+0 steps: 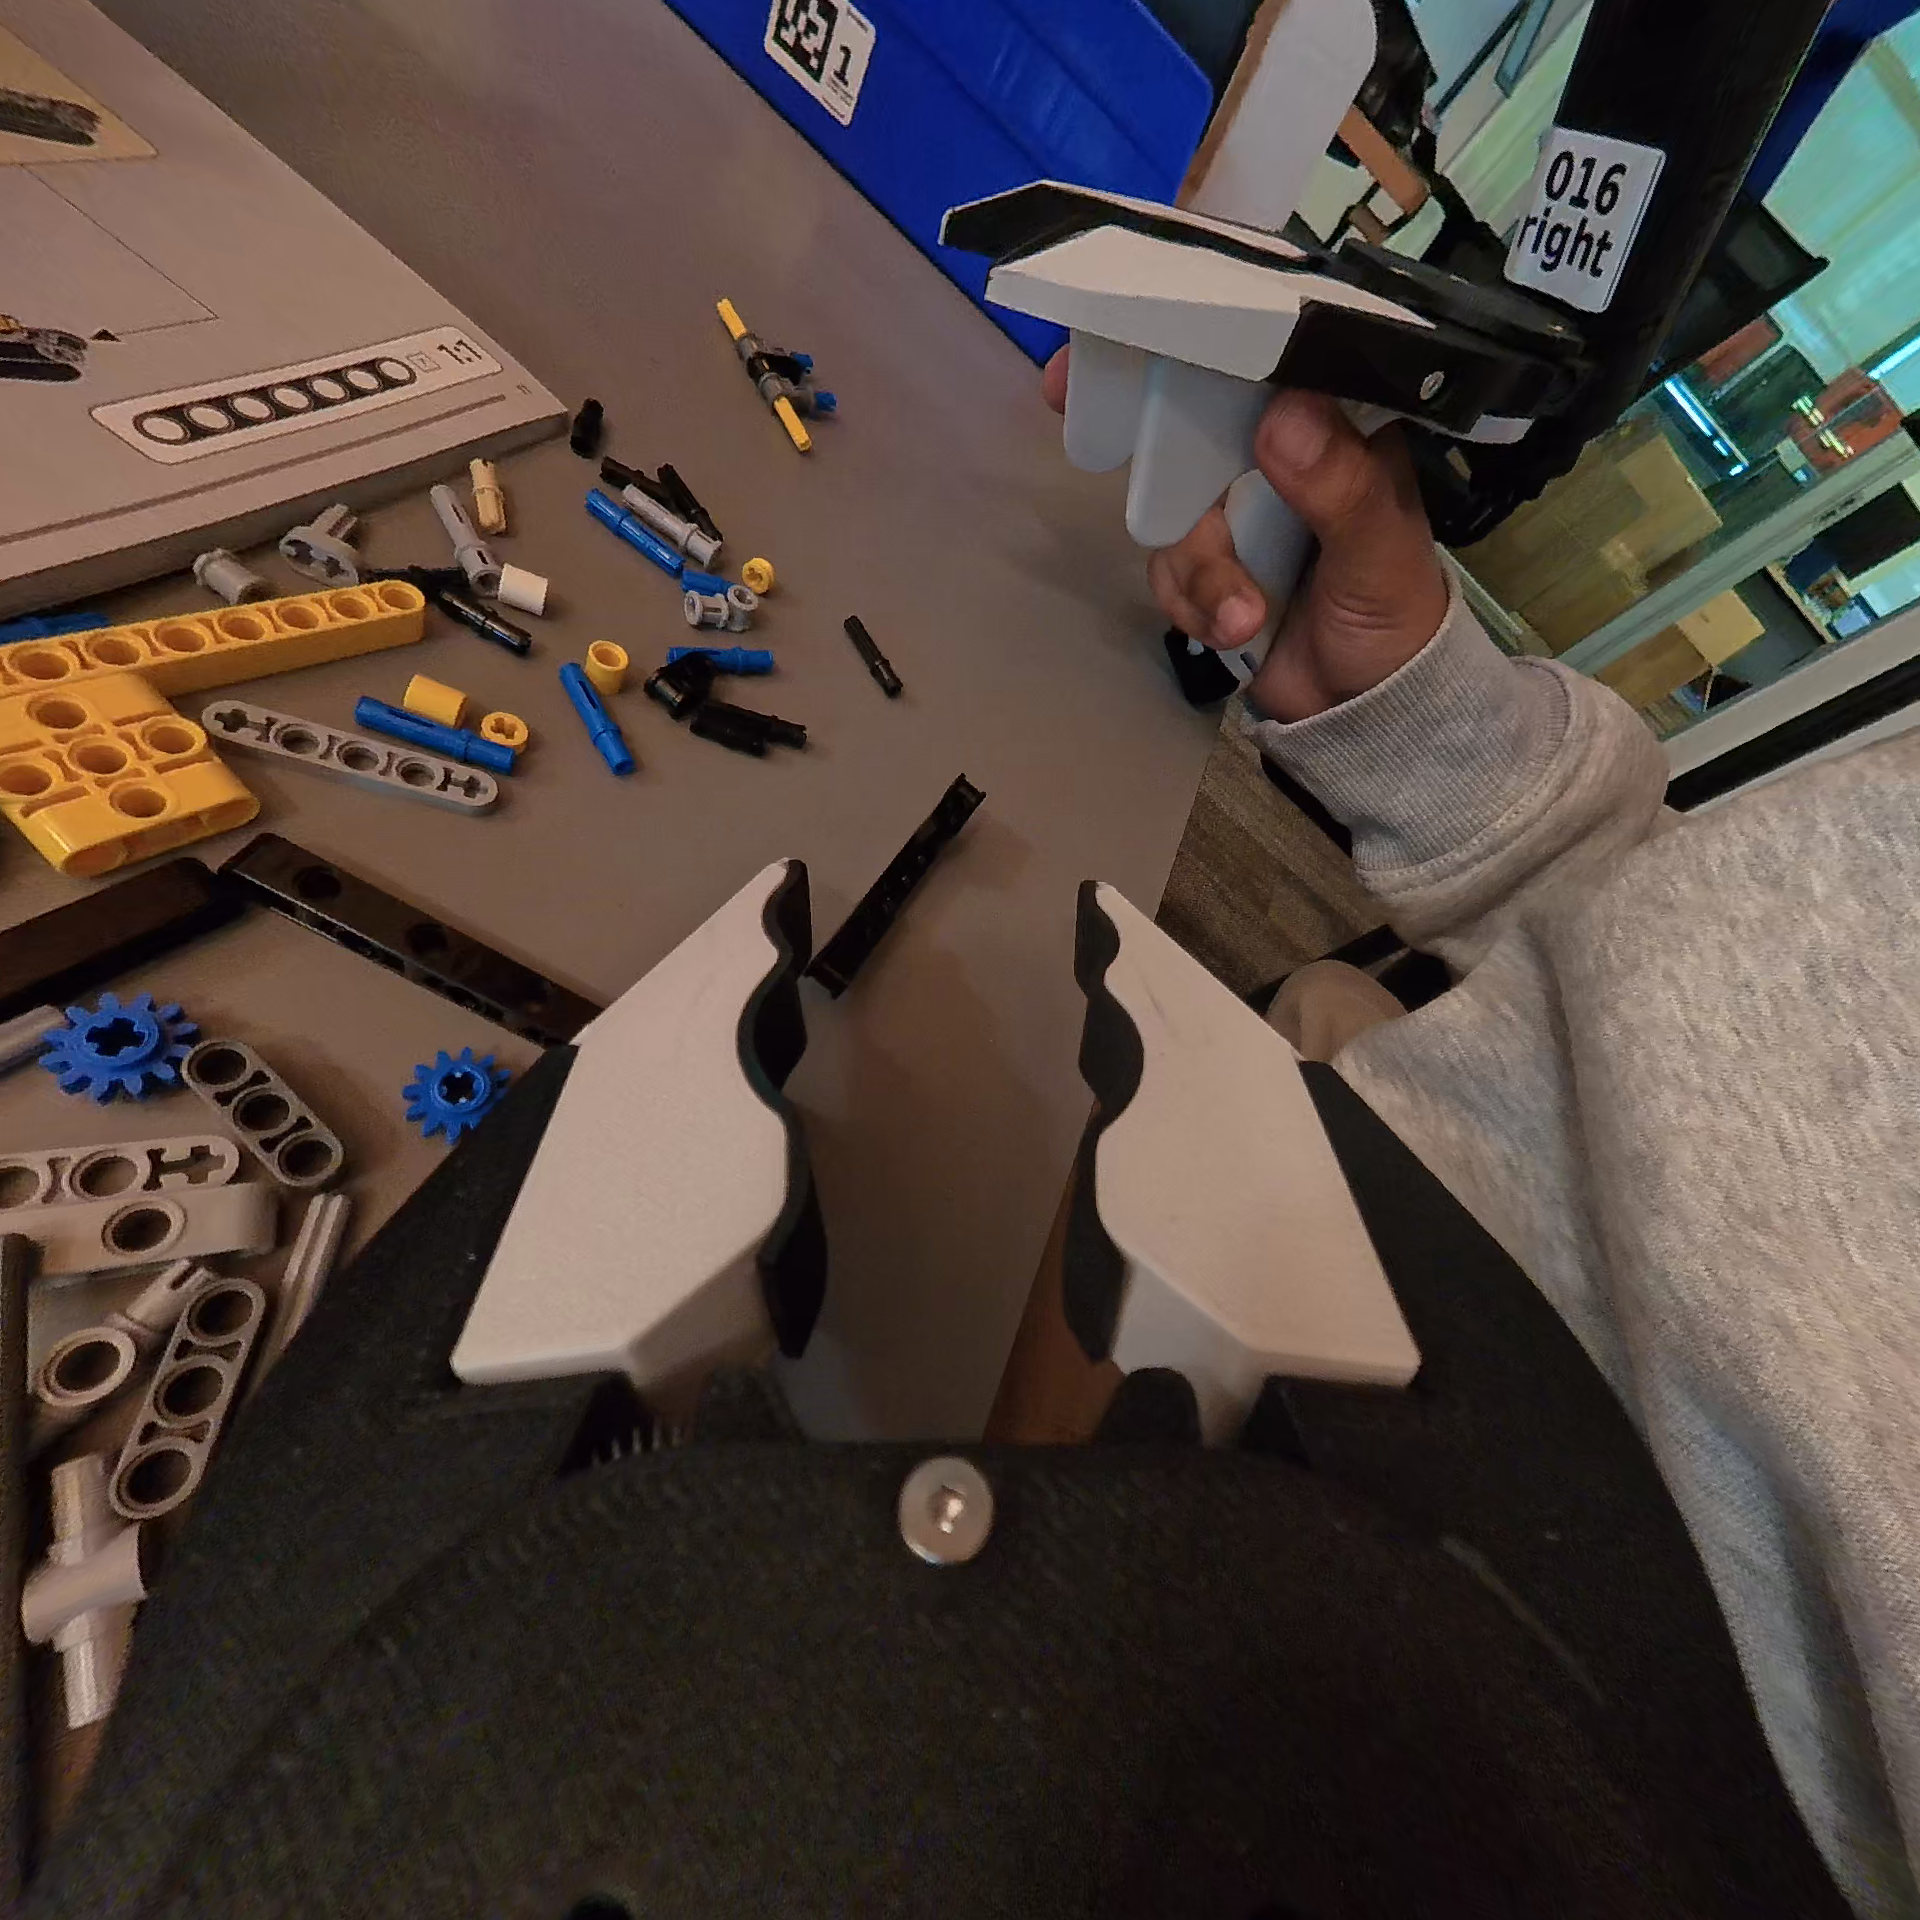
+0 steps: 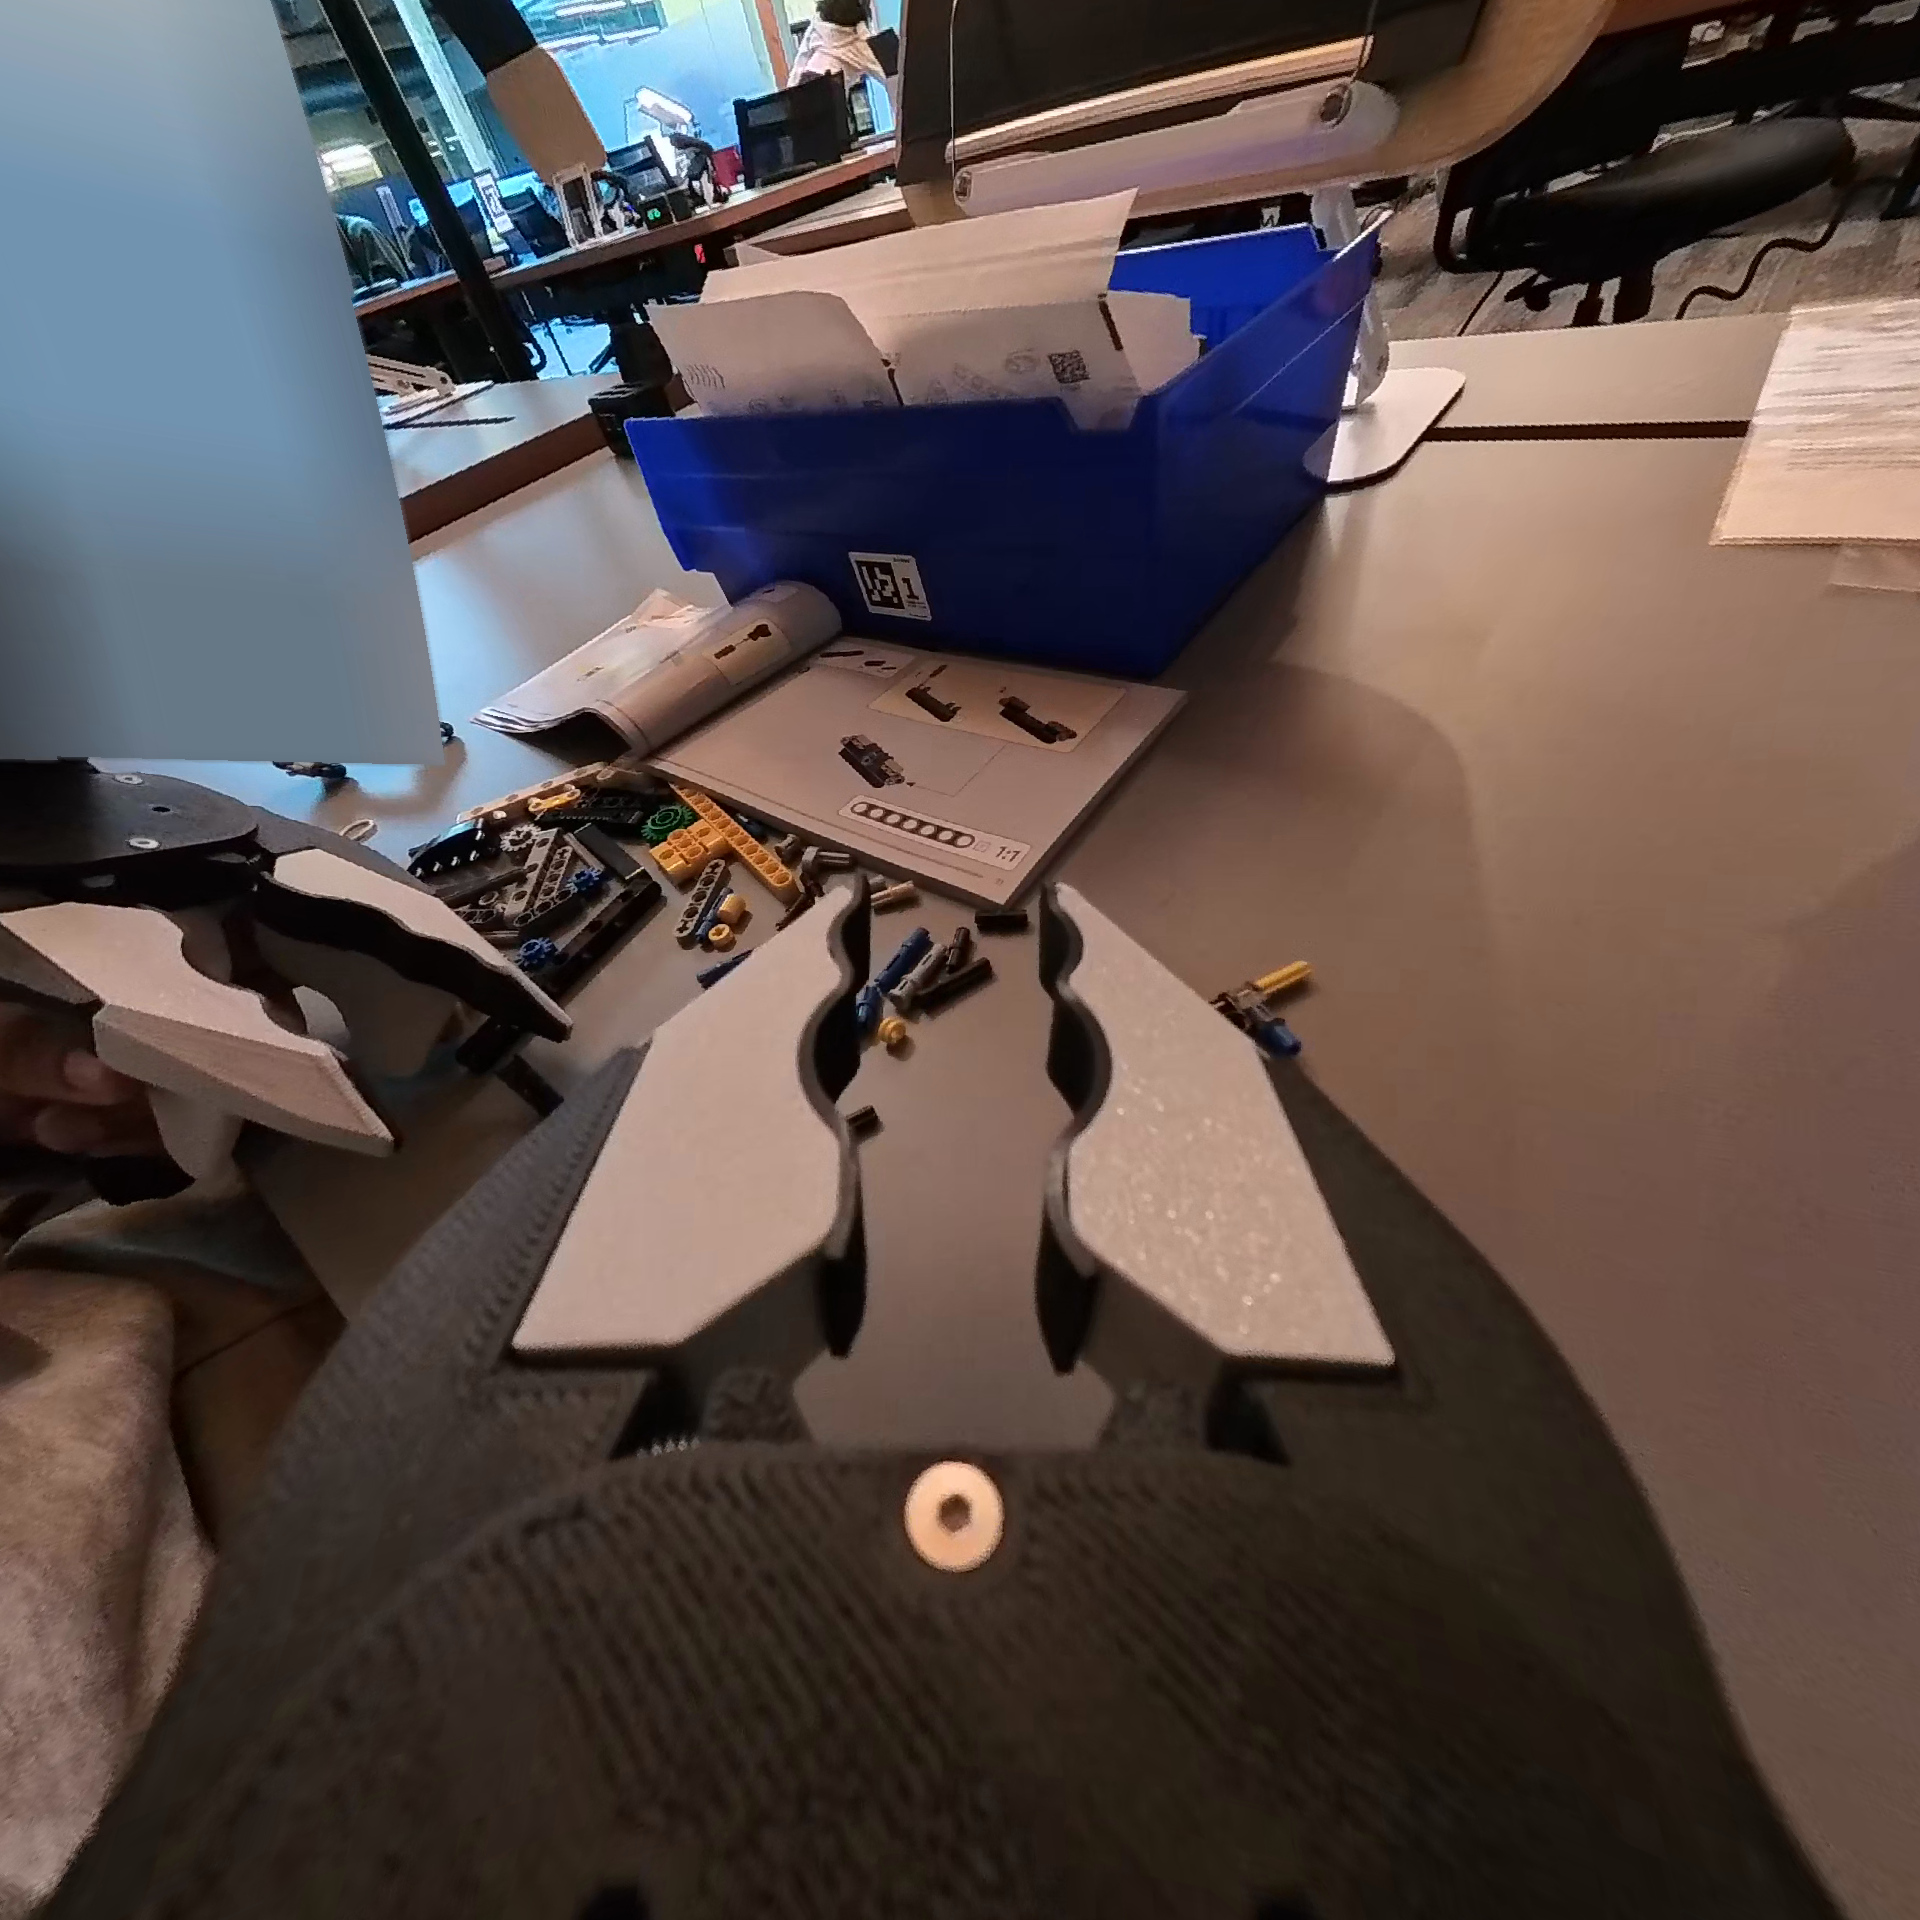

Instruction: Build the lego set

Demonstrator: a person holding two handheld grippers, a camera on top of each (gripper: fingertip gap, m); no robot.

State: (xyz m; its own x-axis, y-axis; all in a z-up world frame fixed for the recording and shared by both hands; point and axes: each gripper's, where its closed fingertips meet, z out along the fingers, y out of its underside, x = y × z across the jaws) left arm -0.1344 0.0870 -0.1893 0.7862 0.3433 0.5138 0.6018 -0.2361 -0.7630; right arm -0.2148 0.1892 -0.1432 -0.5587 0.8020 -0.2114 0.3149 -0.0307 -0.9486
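Left wrist view: fingers (image 1: 774, 997) apart, empty.

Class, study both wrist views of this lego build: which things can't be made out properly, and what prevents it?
- Black beam, left wrist view: near end behind the left gripper fingers.
- Yellow frame, left wrist view: cut by the left edge.
- Blue bin floor, right wrist view: papers cover it.
- Upper left, right wrist view: blur patch.

Bare desk (image 2: 1455, 935) lies right of the instruction booklet (image 2: 935, 769). Loose Lego pieces (image 2: 644, 873) crowd its left; the blue bin (image 2: 1039, 520) blocks passage behind it.
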